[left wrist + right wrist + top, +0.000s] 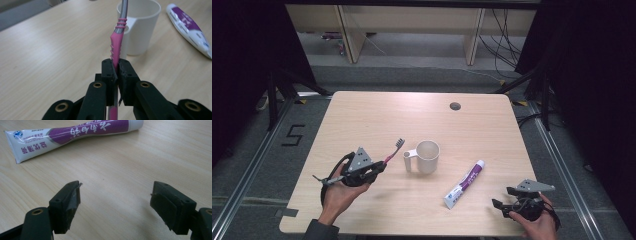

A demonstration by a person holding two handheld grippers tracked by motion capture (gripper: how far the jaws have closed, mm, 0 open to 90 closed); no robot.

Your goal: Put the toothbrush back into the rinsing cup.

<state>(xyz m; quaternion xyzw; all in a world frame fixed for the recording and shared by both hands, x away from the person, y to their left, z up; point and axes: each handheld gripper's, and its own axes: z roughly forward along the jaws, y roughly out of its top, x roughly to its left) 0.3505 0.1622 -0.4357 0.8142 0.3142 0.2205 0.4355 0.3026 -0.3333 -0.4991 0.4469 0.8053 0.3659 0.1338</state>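
My left tongs [379, 167] are clamped on the pink handle of the toothbrush [394, 151], with the jaws pressed tight against it from both sides. In the left gripper view the toothbrush [117, 42] rises from between the jaws, its pink grip giving way to a grey neck that crosses in front of the white mug [140, 27]. From the high view the bristled head points up and away from me, lifted off the tabletop [377, 115], just to the left of the mug's [427, 156] handle.

My right tongs [504, 197] hover near the front right corner of the tabletop with their jaws wide apart and nothing between them. In the right gripper view [116, 202] bare wood shows between the two jaws. The toothpaste tube [465, 184], white and purple, lies flat on the tabletop between the mug and my right tongs, near the tongs but not touching them, its cap end towards the mug. In the right gripper view the tube [72, 135] lies beyond the open jaws.
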